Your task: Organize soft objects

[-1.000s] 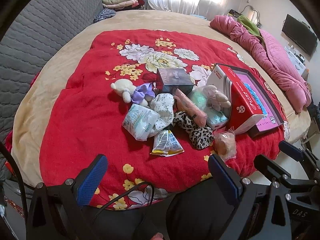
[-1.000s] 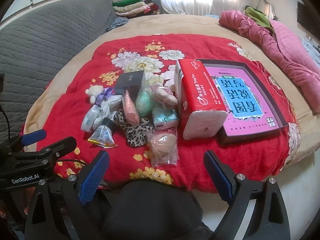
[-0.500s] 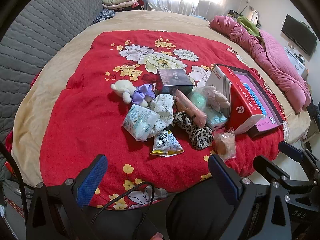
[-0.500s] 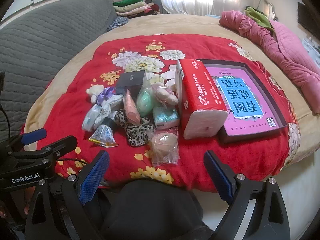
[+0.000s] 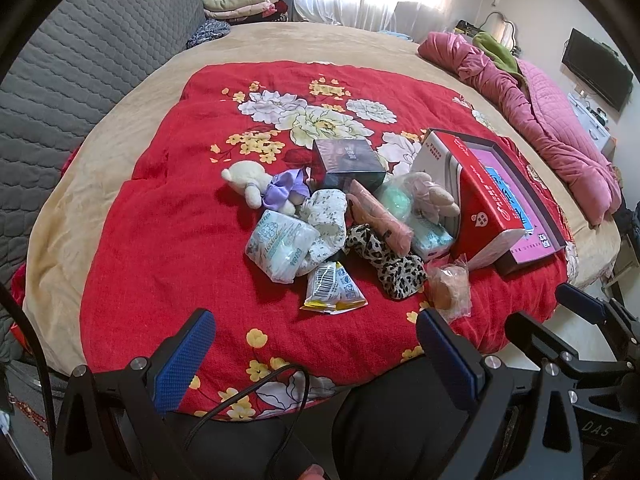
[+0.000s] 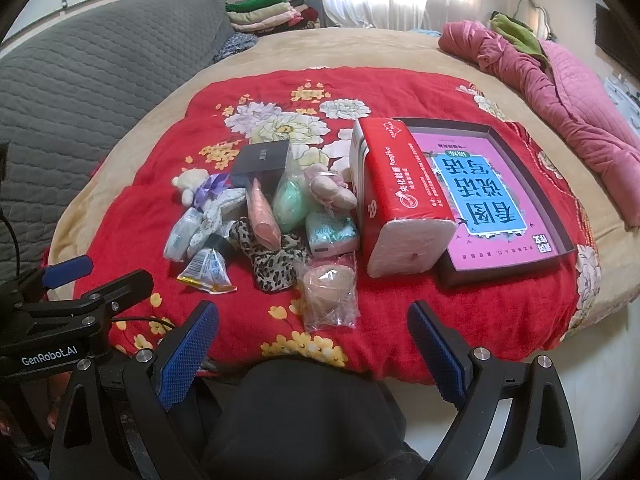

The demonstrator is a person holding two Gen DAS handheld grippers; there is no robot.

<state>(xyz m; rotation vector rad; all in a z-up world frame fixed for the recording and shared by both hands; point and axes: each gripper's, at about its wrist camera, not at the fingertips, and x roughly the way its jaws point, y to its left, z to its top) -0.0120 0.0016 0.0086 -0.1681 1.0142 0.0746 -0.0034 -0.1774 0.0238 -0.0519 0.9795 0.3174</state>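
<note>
Both the left claw (image 5: 314, 354) and the right claw (image 6: 312, 346) hang spread wide and empty at the bed's near edge. Beyond them, on the red blanket (image 5: 168, 240), a heap of soft objects (image 5: 340, 232) lies, touching the red tissue pack (image 6: 394, 196), which apparently leans on the open box (image 6: 520, 200).

We cannot read the small print on the yellow snack packet (image 5: 333, 289), nor the label on the dark box (image 5: 349, 160), whose lower front is hidden behind the pink pouch (image 5: 380, 216). The green item in a clear bag (image 6: 291, 205) is too wrapped for us to name it. The red tissue pack (image 6: 394, 196) covers the left edge of the tray (image 6: 558, 208). The television (image 5: 596, 69) sits partly cut off at the left wrist view's rim. We see only part of the tissue packet (image 6: 332, 236) under the beige plush toy (image 6: 330, 192).
</note>
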